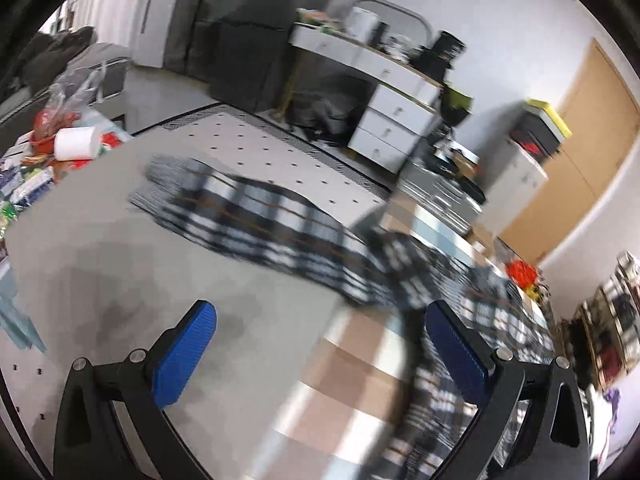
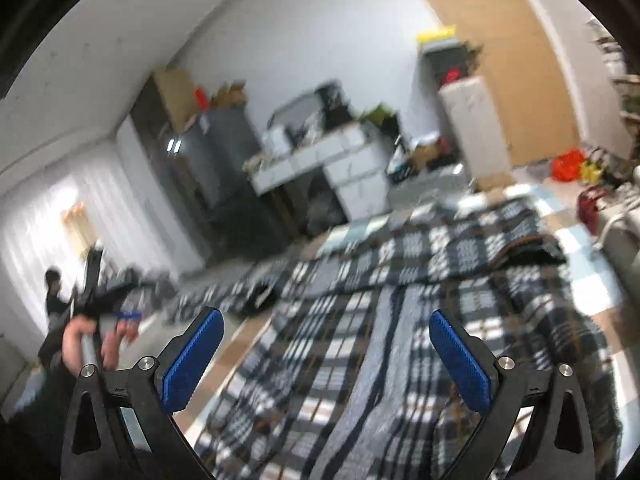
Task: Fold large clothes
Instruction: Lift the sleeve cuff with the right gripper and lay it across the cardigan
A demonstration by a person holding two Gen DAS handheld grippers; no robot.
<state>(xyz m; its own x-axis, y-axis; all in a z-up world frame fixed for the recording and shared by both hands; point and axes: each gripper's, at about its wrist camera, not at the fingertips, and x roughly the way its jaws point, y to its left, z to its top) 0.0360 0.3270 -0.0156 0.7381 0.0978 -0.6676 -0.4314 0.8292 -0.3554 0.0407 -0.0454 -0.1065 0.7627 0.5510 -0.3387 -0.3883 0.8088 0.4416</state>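
- Right gripper (image 2: 326, 354): blue pads spread wide, nothing between them; it hangs above the plaid garment (image 2: 400, 320) without touching it.
- Plaid garment, right wrist view: dark blue, white and grey check with thin brown lines, spread out flat over a pale checkered floor mat (image 2: 580, 240). A plain grey-blue strip runs lengthwise down its middle, directly ahead of the gripper.
- Left gripper (image 1: 320, 350): pads wide apart, empty. The right-hand pad sits just beside a raised part of the garment (image 1: 280, 216); contact cannot be told through the blur.
- Left wrist view: one long stretch of the plaid lies across a grey surface (image 1: 100, 248) and continues onto the checkered mat.
- At the left edge of the right wrist view, the person's hand (image 2: 86, 344) grasps the handle of the other gripper.
- Background: white desk with drawers (image 1: 394, 120) against the wall, wooden door (image 1: 588, 128), roll of tissue (image 1: 76, 142) among clutter at left, red bag (image 2: 566, 164) on the floor.
- Both views motion-blurred; fine detail of the fabric folds unreadable.
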